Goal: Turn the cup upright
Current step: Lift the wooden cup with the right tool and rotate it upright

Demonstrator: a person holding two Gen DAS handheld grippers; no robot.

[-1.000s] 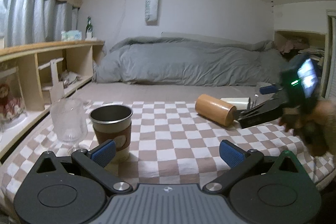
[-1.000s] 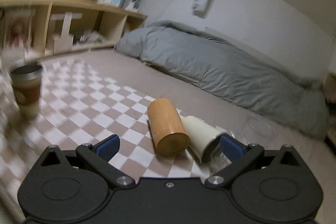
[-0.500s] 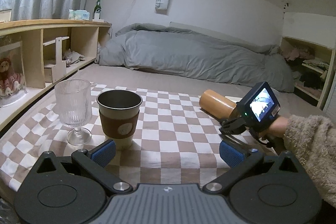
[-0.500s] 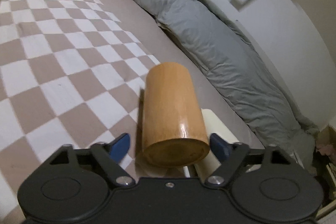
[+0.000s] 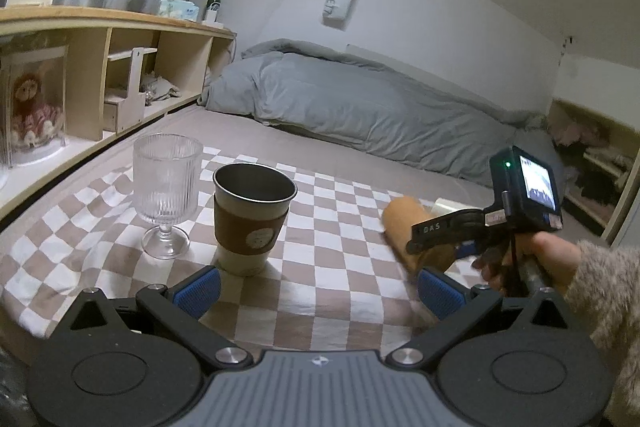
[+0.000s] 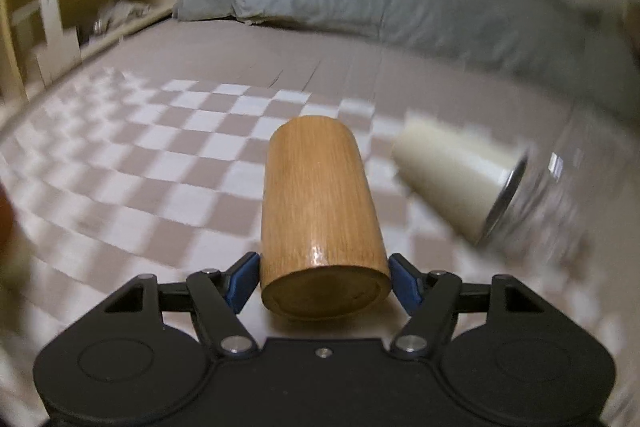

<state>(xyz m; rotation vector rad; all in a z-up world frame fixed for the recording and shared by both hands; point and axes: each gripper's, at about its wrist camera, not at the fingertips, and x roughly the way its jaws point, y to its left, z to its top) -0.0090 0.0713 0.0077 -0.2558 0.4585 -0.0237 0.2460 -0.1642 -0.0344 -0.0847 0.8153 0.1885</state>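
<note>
Right gripper (image 6: 324,283) clamped by both blue pads on base end of wooden cup (image 6: 320,203), lying sideways straight ahead on checkered cloth (image 6: 168,163), grasp made, uprighting outstanding; left gripper (image 5: 318,291) spread wide, empty

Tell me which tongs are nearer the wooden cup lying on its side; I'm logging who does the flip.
Right. The right tongs straddle the wooden cup at its base end, pads against its sides. The left tongs hang open well short of it, nearer the metal cup.
</note>
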